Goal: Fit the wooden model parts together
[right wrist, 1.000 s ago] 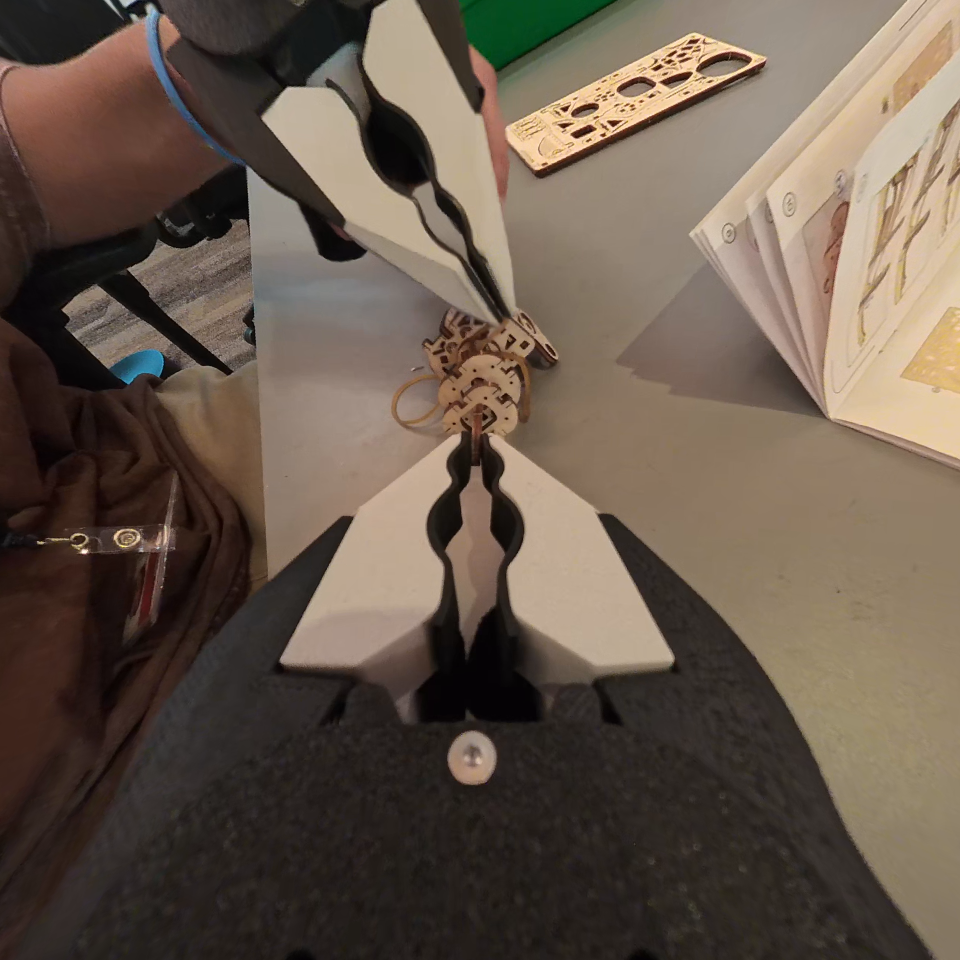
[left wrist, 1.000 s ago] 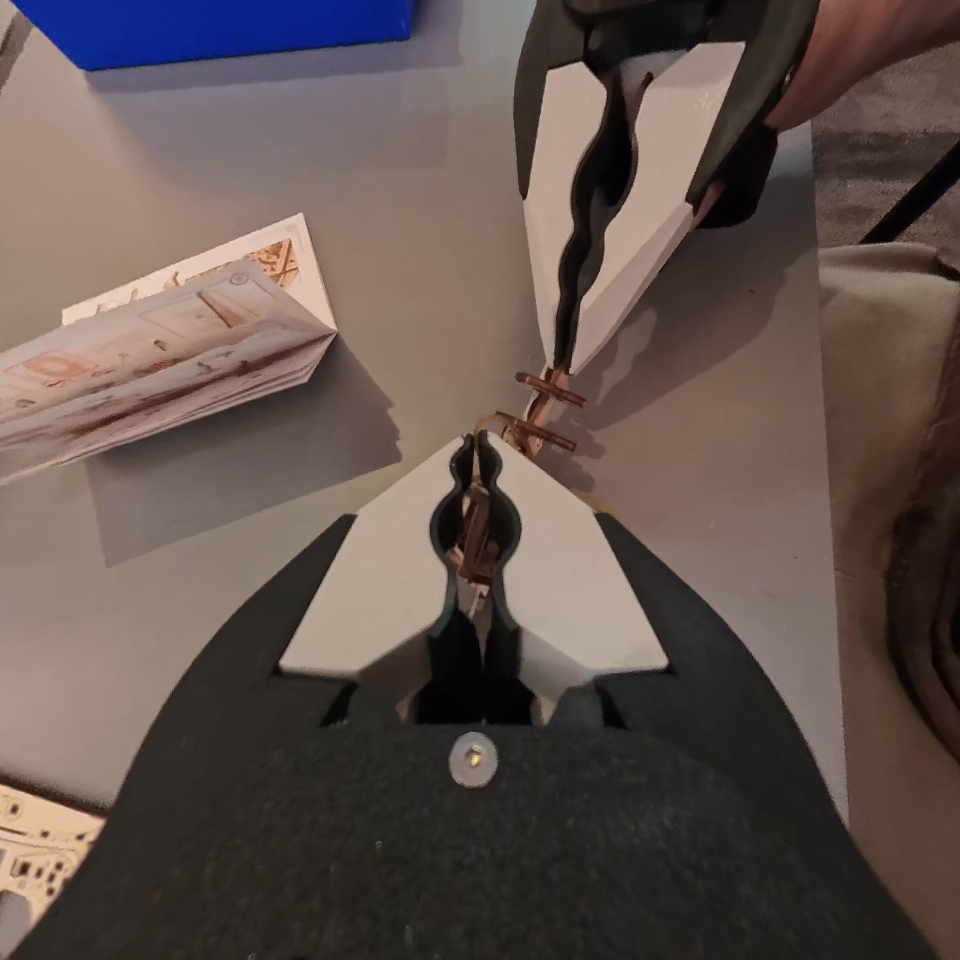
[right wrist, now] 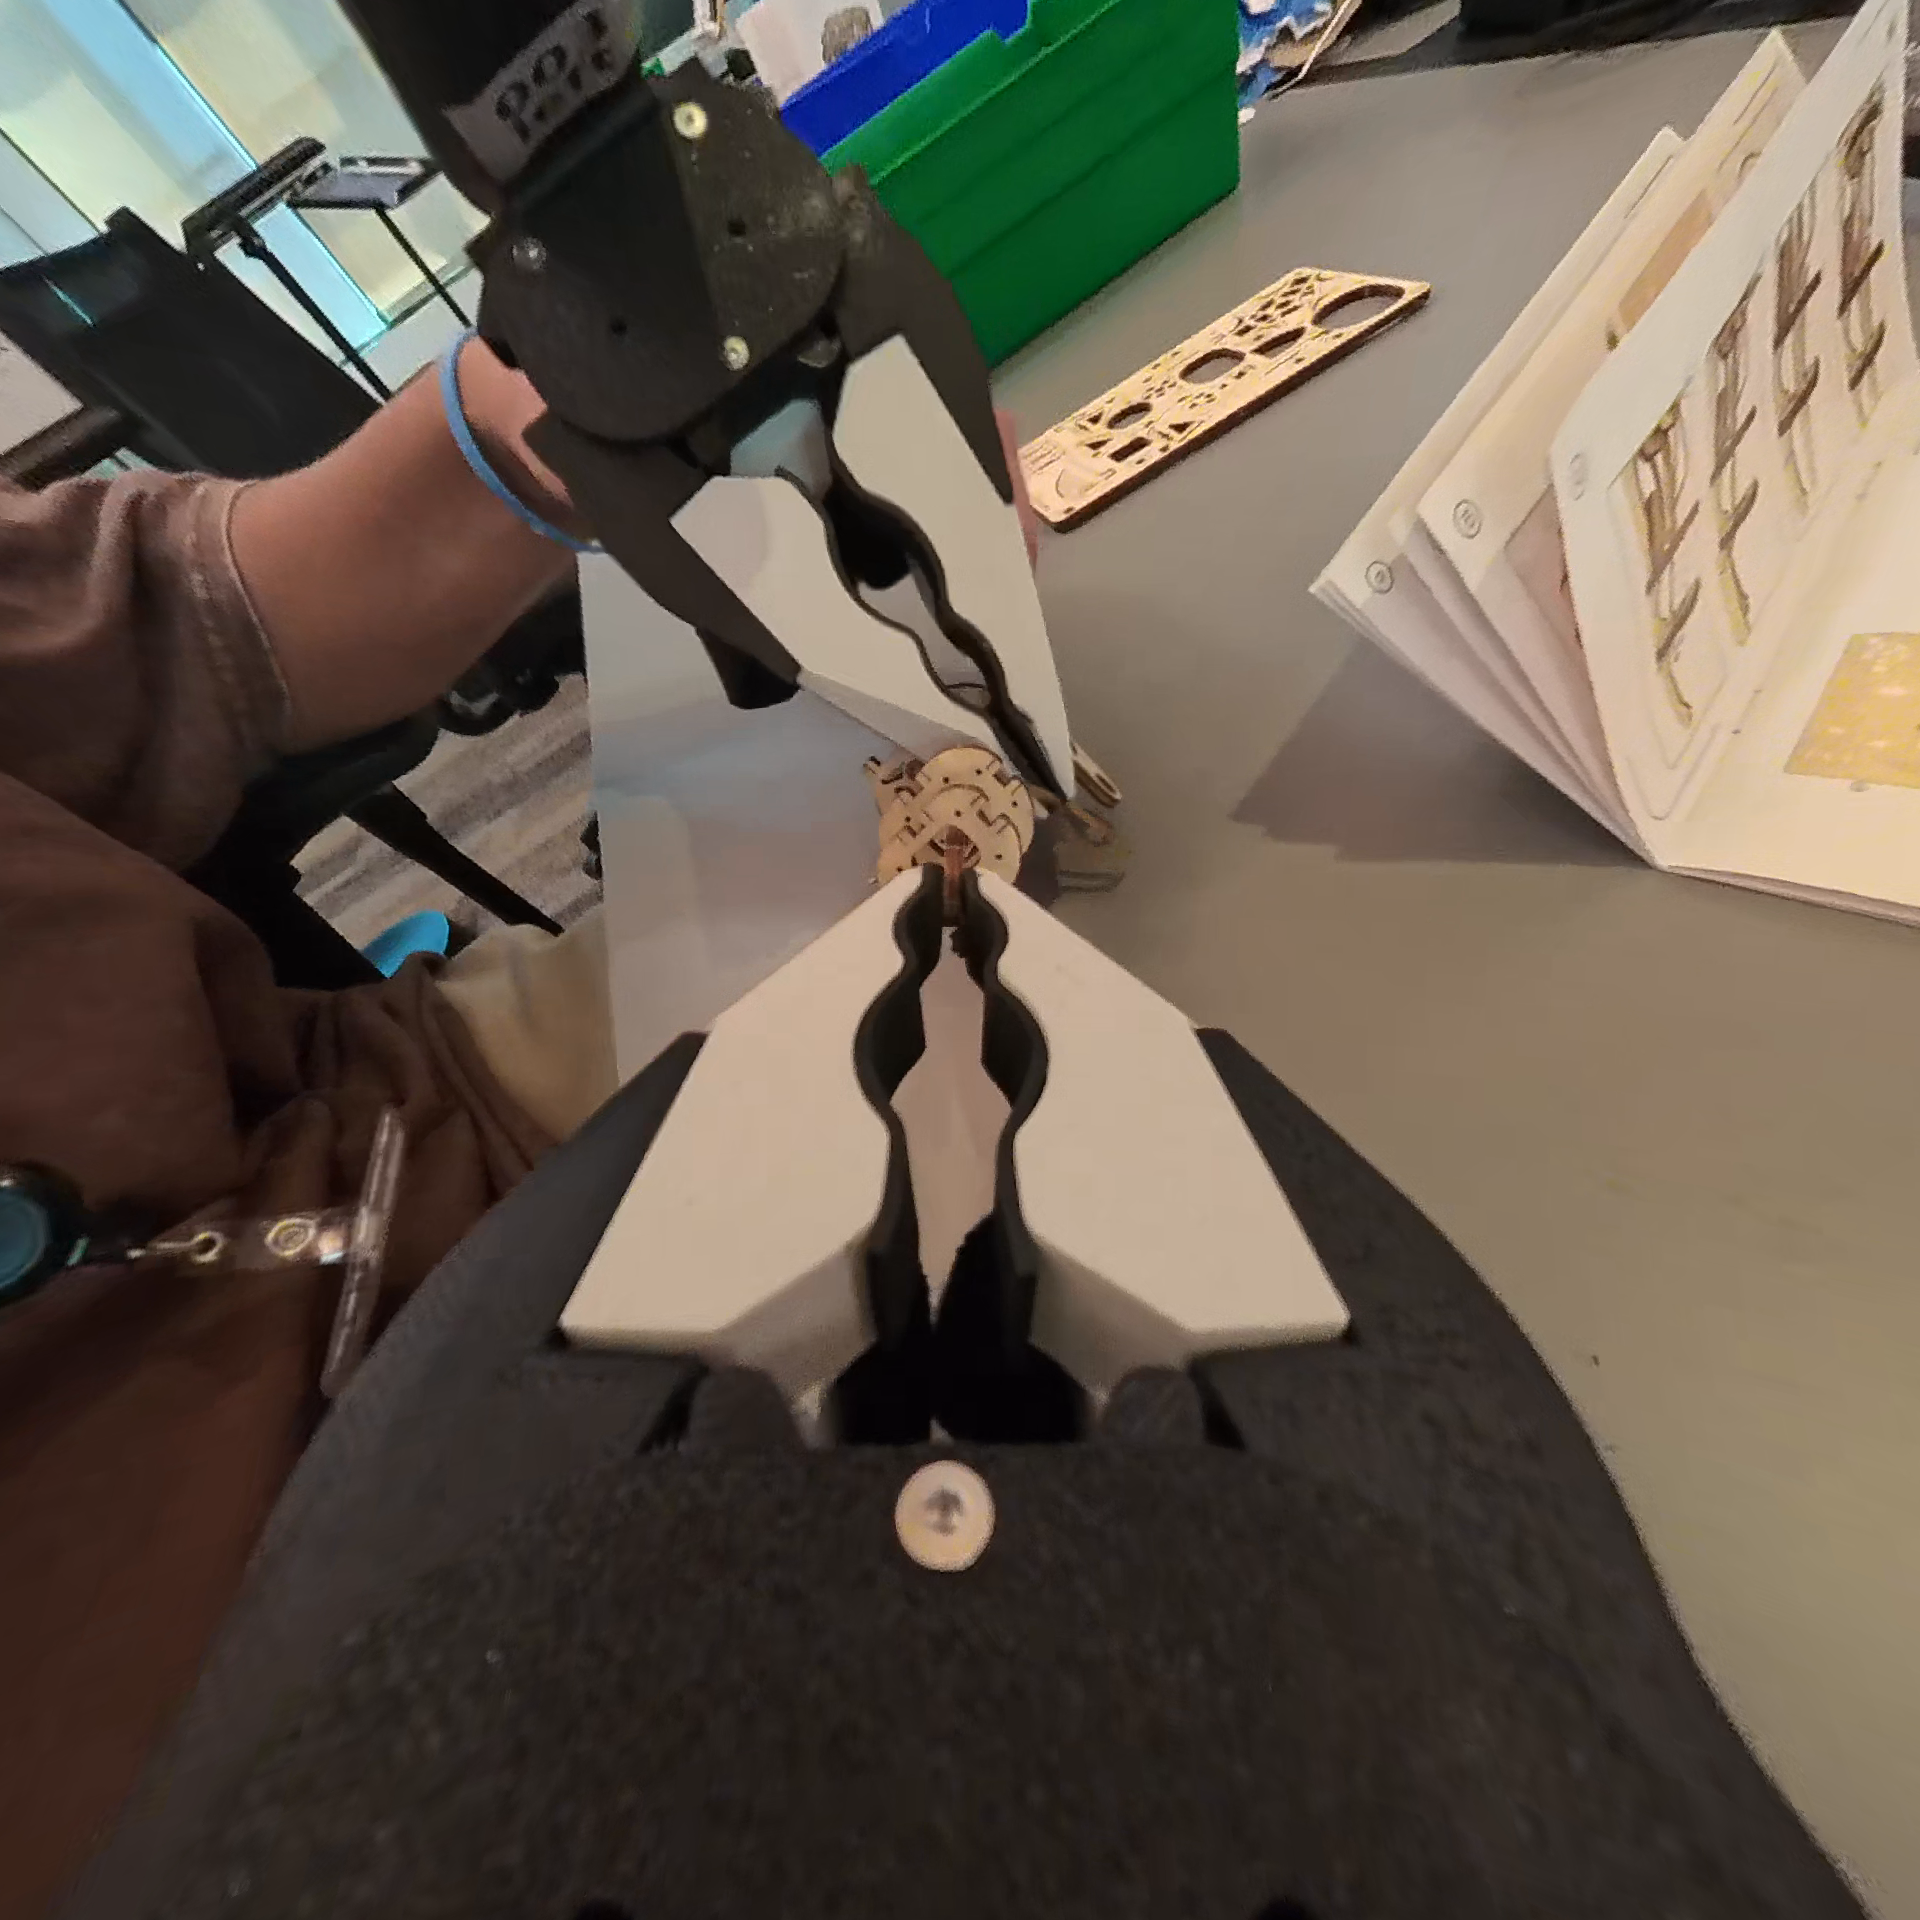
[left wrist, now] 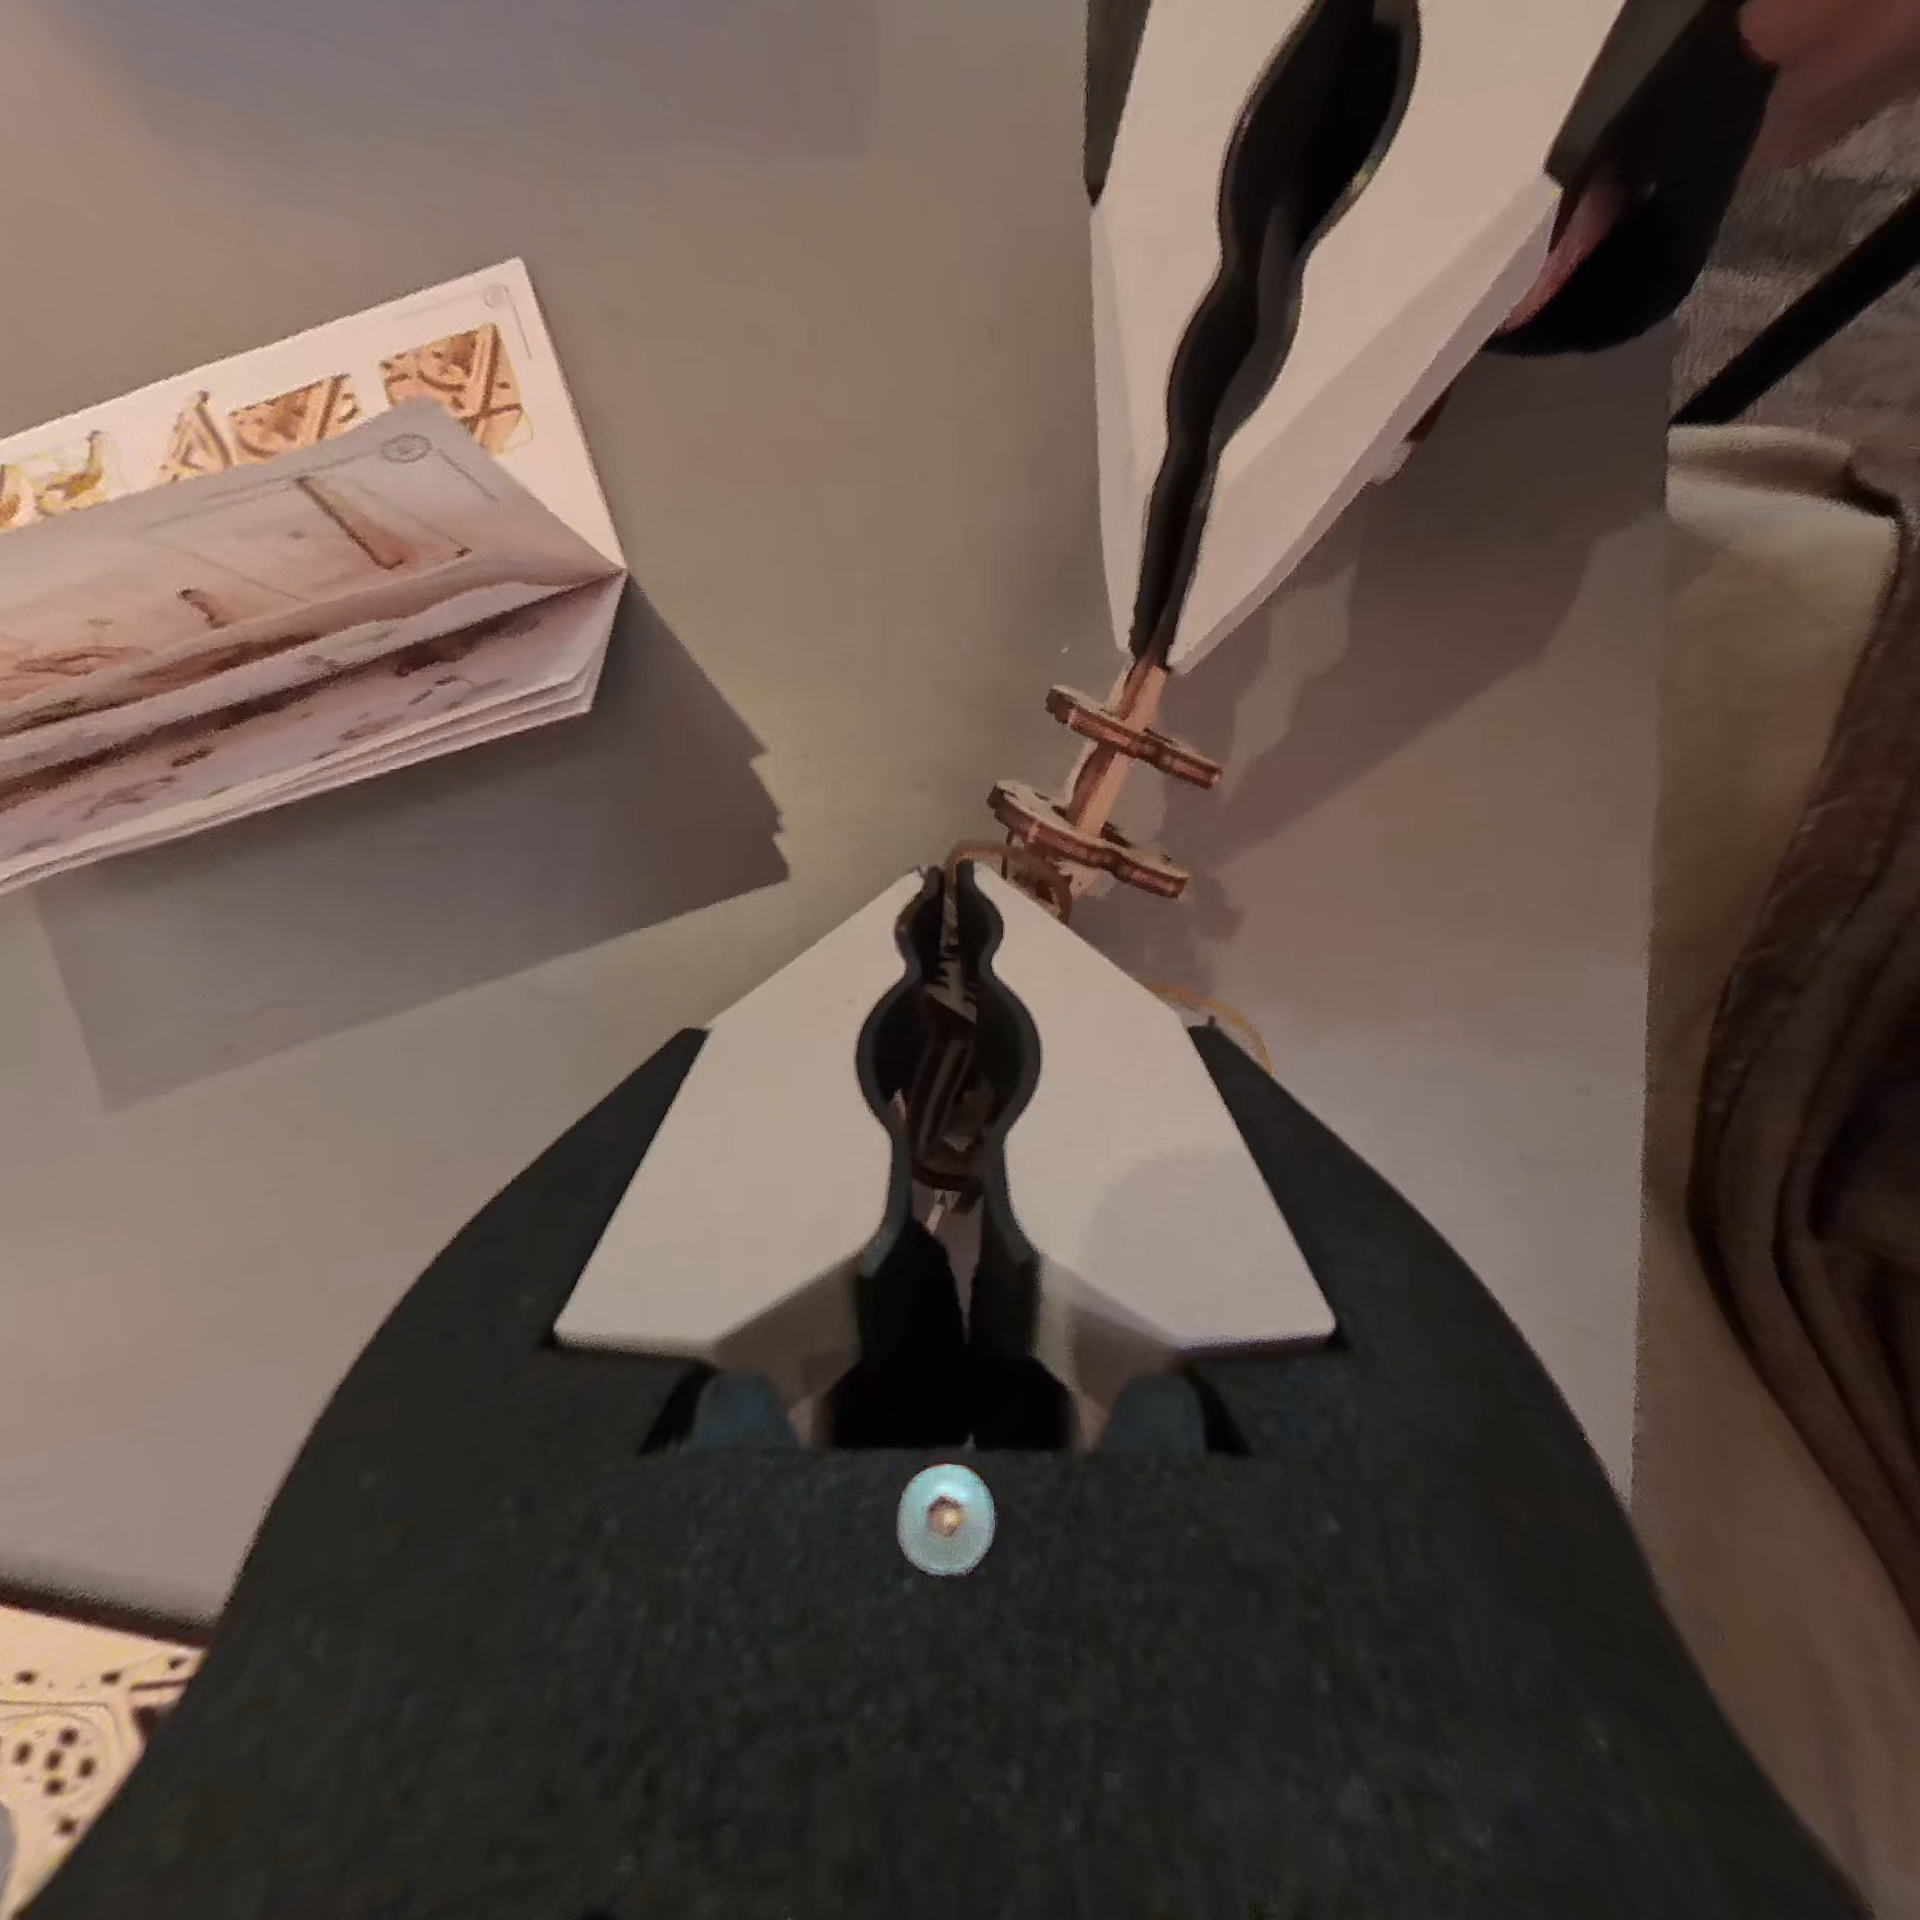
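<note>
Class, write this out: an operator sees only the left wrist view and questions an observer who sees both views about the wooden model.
Operator: My left gripper grips the model. How does the disc nearest the right gripper look face-on?
Observer: That disc is round, with slots cut through.
Operator: What else is on the table besides the booklet?
Observer: A green bin, at the far side.
</note>
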`<action>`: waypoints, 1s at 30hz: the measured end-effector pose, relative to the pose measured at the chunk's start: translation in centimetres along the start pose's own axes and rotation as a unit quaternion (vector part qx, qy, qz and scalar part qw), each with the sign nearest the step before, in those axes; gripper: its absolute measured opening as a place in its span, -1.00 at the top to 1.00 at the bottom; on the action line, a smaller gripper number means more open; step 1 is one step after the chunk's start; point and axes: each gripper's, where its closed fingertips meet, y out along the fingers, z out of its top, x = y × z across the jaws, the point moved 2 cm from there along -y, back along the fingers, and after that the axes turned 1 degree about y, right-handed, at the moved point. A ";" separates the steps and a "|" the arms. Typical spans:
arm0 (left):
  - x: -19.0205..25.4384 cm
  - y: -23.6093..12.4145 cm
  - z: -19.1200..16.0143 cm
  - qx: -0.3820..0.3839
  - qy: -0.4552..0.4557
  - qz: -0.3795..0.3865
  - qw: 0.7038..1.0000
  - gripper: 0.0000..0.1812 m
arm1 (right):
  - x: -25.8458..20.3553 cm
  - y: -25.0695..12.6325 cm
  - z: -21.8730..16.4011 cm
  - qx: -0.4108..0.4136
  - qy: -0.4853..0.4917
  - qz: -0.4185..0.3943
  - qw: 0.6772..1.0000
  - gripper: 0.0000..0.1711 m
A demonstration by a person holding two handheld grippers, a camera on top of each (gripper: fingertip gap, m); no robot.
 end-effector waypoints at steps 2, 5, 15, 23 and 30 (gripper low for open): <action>0.1 -0.5 -0.3 0.009 -0.007 0.003 1.000 0.98 | 0.2 0.2 -0.2 -0.014 -0.004 -0.017 1.000 0.97; 0.4 -0.8 -0.8 0.020 0.000 0.010 1.000 0.96 | 0.3 0.6 -0.8 -0.043 -0.020 -0.034 0.998 0.98; 0.8 -0.1 -1.2 0.012 0.075 0.034 0.997 0.91 | 1.1 0.8 -2.3 -0.129 -0.012 -0.054 0.990 0.97; 0.3 -0.7 -1.0 0.024 0.051 0.035 0.998 0.93 | 0.6 0.9 -2.4 -0.150 -0.014 -0.046 0.988 0.97; -0.2 -1.9 -0.8 0.040 0.030 0.040 0.998 0.95 | 1.8 -2.0 -3.0 -0.125 0.122 0.012 0.984 0.97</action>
